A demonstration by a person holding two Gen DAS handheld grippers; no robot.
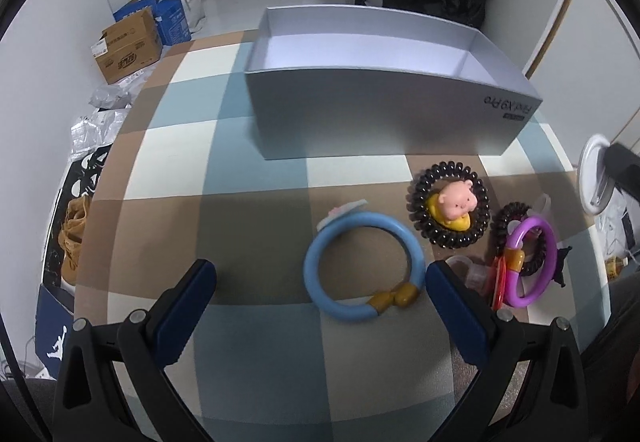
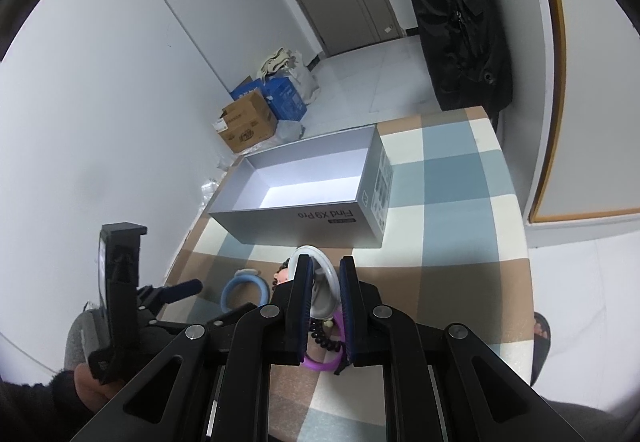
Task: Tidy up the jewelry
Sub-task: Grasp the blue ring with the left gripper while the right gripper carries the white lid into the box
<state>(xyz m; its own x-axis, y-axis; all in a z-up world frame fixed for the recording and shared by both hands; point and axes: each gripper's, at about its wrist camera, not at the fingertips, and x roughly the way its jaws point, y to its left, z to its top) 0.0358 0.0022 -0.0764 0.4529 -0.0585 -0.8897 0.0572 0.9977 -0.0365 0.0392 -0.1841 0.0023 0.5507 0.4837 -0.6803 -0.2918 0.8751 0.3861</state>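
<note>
Left wrist view:
- left gripper [image 1: 320, 274]: jaws stand wide apart and hold nothing; the fingers enter from 7 and 5 o'clock.
- blue bangle [image 1: 363, 268]: lies flat on the checked tablecloth [image 1: 256, 161] between the two fingertips, nearer the right-hand one, its gold clasp turned toward 6 o'clock.
- black coil hair tie [image 1: 448, 205]: at 1 o'clock from the blue bangle, ringed around a small pink figure [image 1: 456, 203].
- purple bangle [image 1: 530, 262]: at 3 o'clock from the blue one, lying over a second dark coil; small red and clear pieces beside it are too jumbled to name.
- grey box [image 1: 384, 81]: open and empty, at 12 o'clock, beyond the jewelry.
- white bangle [image 1: 596, 177]: seen at the 3 o'clock edge, raised off the table, with a dark finger against it; the grip itself is cut off here.

Right wrist view:
- right gripper [image 2: 325, 274]: jaws drawn close, clamped on the white bangle [image 2: 326, 274], a detail only this view shows.
- grey box [image 2: 296, 197]: at 12 o'clock, just beyond the fingertips.
- blue bangle [image 2: 244, 290]: at 9 o'clock from the fingertips, half hidden.
- purple bangle [image 2: 320, 362]: under the fingers, at 6 o'clock.
- person's hand [image 2: 92, 386]: at 8 o'clock, holding the left gripper's handle; unseen in the left view.
</note>
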